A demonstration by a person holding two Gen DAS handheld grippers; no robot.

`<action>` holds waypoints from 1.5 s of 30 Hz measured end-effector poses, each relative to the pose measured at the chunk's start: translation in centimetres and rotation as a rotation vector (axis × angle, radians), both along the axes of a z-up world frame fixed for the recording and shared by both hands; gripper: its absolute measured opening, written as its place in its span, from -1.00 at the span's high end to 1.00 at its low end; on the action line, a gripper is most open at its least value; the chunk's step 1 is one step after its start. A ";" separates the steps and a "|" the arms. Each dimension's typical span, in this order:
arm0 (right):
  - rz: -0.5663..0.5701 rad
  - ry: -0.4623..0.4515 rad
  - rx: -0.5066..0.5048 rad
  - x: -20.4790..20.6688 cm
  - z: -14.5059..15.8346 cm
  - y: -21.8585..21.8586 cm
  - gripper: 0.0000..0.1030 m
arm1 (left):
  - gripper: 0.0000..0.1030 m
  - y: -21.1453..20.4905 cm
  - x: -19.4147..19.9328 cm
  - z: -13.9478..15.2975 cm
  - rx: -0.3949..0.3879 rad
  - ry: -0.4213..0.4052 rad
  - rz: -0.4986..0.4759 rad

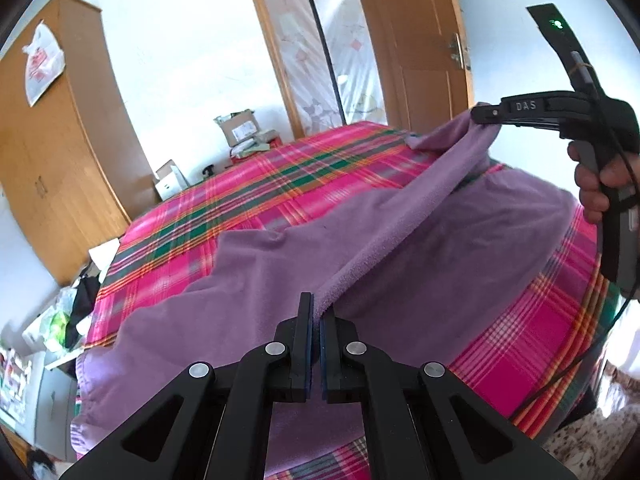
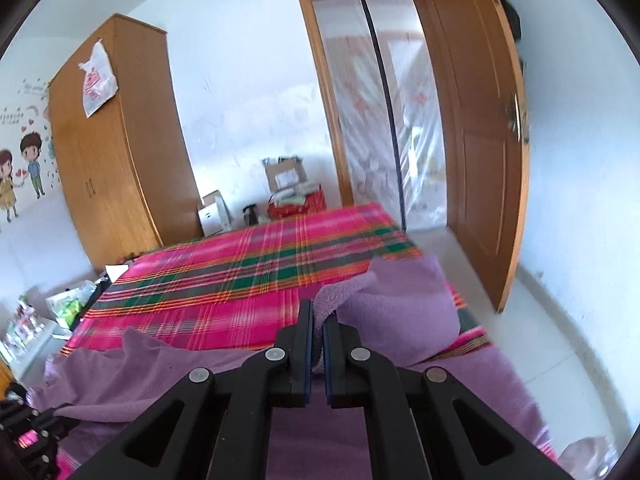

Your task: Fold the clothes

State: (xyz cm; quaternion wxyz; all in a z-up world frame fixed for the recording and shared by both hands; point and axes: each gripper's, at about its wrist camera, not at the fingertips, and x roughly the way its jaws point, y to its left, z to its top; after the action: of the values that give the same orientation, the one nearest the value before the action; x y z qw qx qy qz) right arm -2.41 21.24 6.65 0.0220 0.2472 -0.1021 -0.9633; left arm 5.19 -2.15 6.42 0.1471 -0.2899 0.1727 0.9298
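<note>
While the soft purple fleece garment (image 1: pixel 400 248) lies spread over the bed with the pink, green and orange plaid cover (image 1: pixel 248 184), both claws are clamped on one of its edges and hold that edge lifted off the rest of the cloth.

Left side: the left claw (image 1: pixel 318 320) has its two black jaws pressed together on the fuzzy raised hem, which runs from the jaw tips diagonally up and to the right as a taut band. Below this band the main body of the garment rests flat on the bed cover, with loose wrinkles toward the left corner.

Right side: the right claw (image 1: pixel 486 114), held in a hand (image 1: pixel 592 184), is closed on the far end of the same band; in its own wrist view the right claw's jaws are shut on a bunch of the purple fleece, and a turned-over flap of the garment lies just beyond the tips.

Progress, as a judgement: a fold is under way. One long edge is gripped at two points and raised, so the garment is neither lying fully flat nor reduced to a compact folded stack. What remains is to carry the lifted edge across the flat part, lay it down aligned, and make any further folds needed. Whether other folds already exist in the hidden near portion cannot be told from these views.

No other clothes are clearly identifiable on the bed.
</note>
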 end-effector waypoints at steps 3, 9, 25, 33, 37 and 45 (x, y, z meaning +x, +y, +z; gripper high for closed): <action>-0.013 0.016 0.006 1.0 0.1 0.1 0.92 | 0.95 0.1 0.7 0.2 0.004 0.009 -0.007; -0.039 0.025 0.011 3.0 -0.3 0.5 0.92 | 0.95 0.3 2.2 0.5 0.013 0.027 -0.020; -0.064 -0.195 -0.108 4.3 -7.6 2.9 0.92 | 0.93 1.5 2.2 -5.1 -0.100 -0.112 -0.045; -0.062 -0.250 -0.114 4.3 -9.0 3.4 0.91 | 0.88 1.6 1.7 -6.0 -0.127 -0.143 -0.043; -0.062 -0.268 -0.117 4.7 -9.5 3.6 0.91 | 0.88 1.7 1.8 -6.1 -0.132 -0.146 -0.040; -0.041 -0.284 -0.068 5.2 -9.2 3.6 0.84 | 0.85 2.0 1.8 -6.1 -0.162 -0.162 -0.061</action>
State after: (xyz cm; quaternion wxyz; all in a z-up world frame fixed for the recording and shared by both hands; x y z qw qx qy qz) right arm 2.76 24.82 -2.54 -0.0042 0.3778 -0.1417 -0.9150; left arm 6.97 -0.19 0.35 0.1646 -0.3695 0.2437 0.8815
